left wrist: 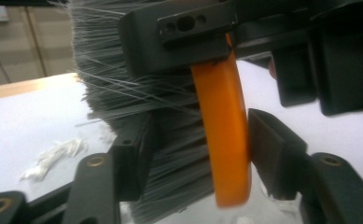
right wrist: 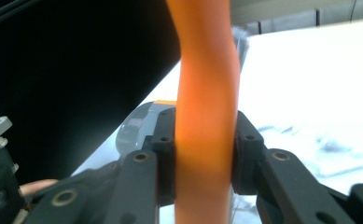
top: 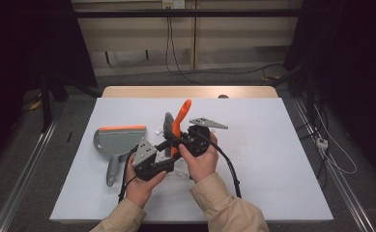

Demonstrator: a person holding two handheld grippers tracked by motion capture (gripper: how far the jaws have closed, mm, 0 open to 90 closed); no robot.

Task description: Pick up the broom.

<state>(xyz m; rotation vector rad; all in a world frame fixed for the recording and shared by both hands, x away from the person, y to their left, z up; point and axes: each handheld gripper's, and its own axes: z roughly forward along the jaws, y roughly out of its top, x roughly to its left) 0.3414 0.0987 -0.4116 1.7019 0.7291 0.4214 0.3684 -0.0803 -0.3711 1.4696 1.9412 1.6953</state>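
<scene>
A brush with an orange handle (top: 180, 116) and grey bristles (top: 168, 123) is held up over the middle of the table. My right gripper (top: 177, 137) is shut on the orange handle (right wrist: 206, 116), both pads pressed against its sides. My left gripper (top: 170, 153) stands open around the brush's lower end. One of its pads (left wrist: 132, 158) sits in the bristles (left wrist: 123, 74), and the other lies just beside the orange body (left wrist: 223, 135). In the left gripper view the right gripper's jaws (left wrist: 184, 37) clamp the brush higher up.
A grey dustpan (top: 118, 140) with an orange lip lies left of the hands, its handle toward the front edge. White scraps (left wrist: 53, 156) lie on the white table sheet (top: 272, 159). Dark curtains and floor cables surround the table.
</scene>
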